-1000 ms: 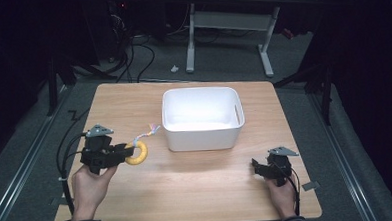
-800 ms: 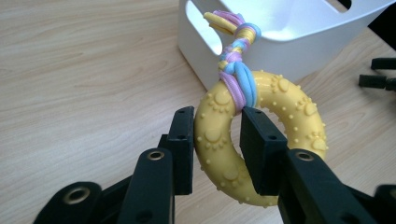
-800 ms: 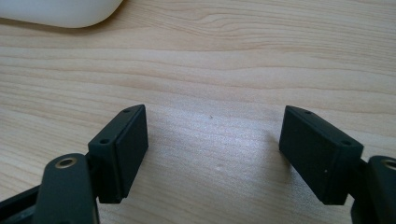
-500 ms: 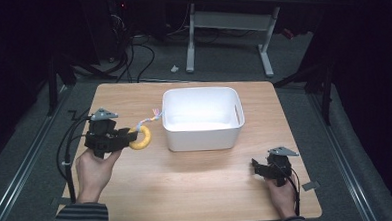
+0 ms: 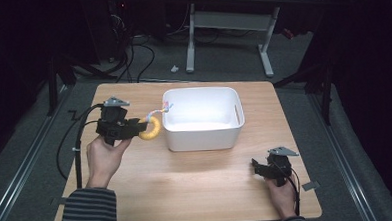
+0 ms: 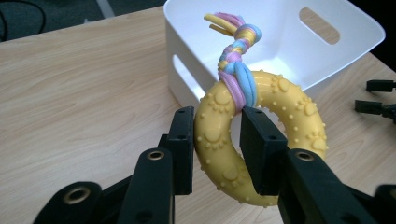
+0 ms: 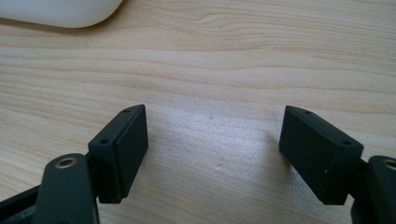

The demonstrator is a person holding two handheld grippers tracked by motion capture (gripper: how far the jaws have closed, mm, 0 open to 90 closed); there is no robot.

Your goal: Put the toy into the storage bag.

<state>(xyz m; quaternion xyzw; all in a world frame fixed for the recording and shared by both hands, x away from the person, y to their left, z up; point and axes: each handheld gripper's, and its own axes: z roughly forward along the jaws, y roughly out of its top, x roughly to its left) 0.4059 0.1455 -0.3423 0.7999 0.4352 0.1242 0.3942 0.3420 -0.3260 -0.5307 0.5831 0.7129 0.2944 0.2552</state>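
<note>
A yellow knobbly ring toy (image 6: 261, 135) with a braided pastel rope tail (image 6: 236, 51) hangs clear of the table, clamped in my left gripper (image 6: 217, 140). In the high view the ring toy (image 5: 151, 128) and left gripper (image 5: 137, 127) are just left of the white bin (image 5: 204, 140), with the rope tail (image 5: 161, 110) reaching toward its rim. The white bin (image 6: 280, 42) looks empty inside. My right gripper (image 5: 256, 167) rests low at the table's front right, and in its own view the right gripper (image 7: 212, 144) has its jaws wide apart over bare wood.
The wooden table (image 5: 197, 185) holds the bin at its middle. A corner of the white bin (image 7: 60, 11) is at the top left of the right gripper view. Cables and a desk frame (image 5: 228, 34) lie on the dark floor beyond the far edge.
My left gripper has risen and moved away from the front edge and right toward the bin, carrying the ring toy. The right gripper has stayed in place.
</note>
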